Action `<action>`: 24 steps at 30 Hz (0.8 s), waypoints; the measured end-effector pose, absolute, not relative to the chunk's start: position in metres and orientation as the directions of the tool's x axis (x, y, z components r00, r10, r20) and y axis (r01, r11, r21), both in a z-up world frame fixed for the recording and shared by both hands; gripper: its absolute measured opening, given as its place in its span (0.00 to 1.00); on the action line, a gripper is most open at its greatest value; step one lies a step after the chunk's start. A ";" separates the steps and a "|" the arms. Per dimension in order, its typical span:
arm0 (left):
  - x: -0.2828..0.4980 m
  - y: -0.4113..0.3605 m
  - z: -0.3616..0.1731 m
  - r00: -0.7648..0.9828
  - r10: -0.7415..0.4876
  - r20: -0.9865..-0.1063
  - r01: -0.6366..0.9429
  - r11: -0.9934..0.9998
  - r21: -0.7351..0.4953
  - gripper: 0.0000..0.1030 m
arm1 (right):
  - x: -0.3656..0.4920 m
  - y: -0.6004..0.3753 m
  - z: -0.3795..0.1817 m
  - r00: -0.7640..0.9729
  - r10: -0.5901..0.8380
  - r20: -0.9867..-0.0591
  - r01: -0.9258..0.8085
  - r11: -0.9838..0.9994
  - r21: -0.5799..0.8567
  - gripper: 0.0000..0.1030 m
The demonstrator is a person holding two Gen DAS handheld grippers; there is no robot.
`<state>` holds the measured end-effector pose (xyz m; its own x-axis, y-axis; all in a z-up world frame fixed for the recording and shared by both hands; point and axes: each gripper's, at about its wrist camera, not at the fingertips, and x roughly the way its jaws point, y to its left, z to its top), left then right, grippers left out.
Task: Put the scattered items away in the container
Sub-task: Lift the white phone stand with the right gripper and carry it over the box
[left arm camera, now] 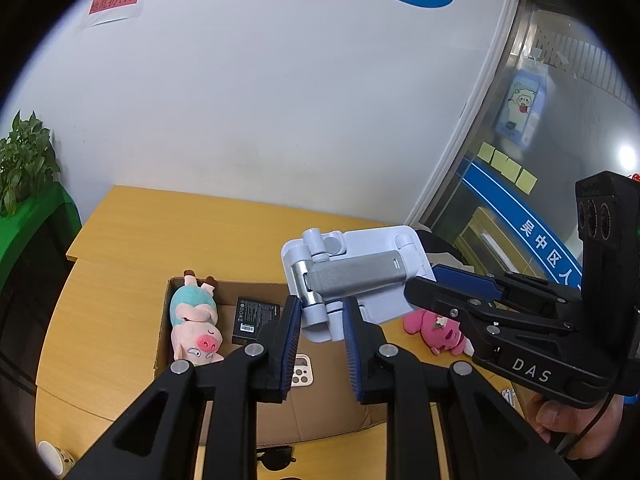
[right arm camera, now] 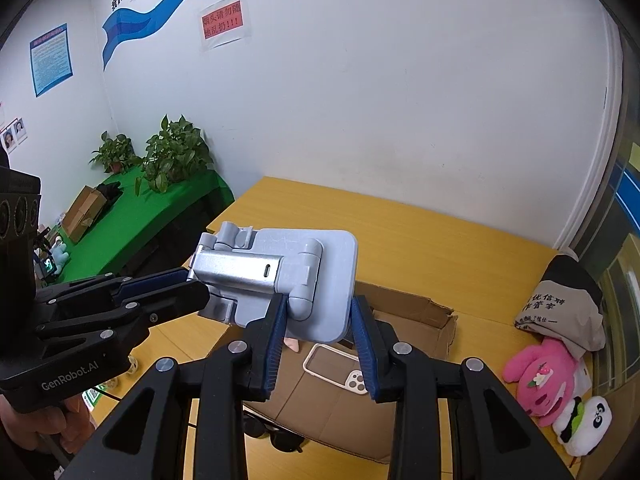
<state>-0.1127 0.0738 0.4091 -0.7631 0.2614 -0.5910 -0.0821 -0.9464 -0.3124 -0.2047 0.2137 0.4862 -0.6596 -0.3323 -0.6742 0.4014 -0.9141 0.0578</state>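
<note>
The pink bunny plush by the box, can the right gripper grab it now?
Probably not yet: the right gripper is shut on the phone stand, shared with the left gripper. The pink bunny plush itself lies uncovered.

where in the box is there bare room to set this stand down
Bare cardboard floor lies at the near side, in front of the phone. The far left is crowded: plush pig and black box. The phone stand hangs between both grippers.

plush toys (right arm camera: 538, 376): 3 | phone stand (left arm camera: 356, 280): 1 | sunglasses (left arm camera: 276, 460): 1
</note>
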 end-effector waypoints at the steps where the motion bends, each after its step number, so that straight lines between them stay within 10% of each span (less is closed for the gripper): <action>1: -0.112 0.074 0.409 -0.762 0.262 -0.592 -0.081 -0.946 -0.314 0.20 | -0.205 0.214 0.486 -0.660 -0.331 -0.675 0.400 -0.915 0.057 0.34; 24: -0.116 0.064 0.397 -0.735 0.253 -0.630 -0.050 -0.946 -0.321 0.20 | -0.215 0.206 0.468 -0.626 -0.345 -0.699 0.394 -0.914 0.098 0.34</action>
<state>-0.1162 0.0642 0.3975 -0.7345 0.2525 -0.6298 -0.0497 -0.9457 -0.3212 -0.2154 0.2059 0.4681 -0.6264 -0.3451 -0.6989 0.3943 -0.9138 0.0978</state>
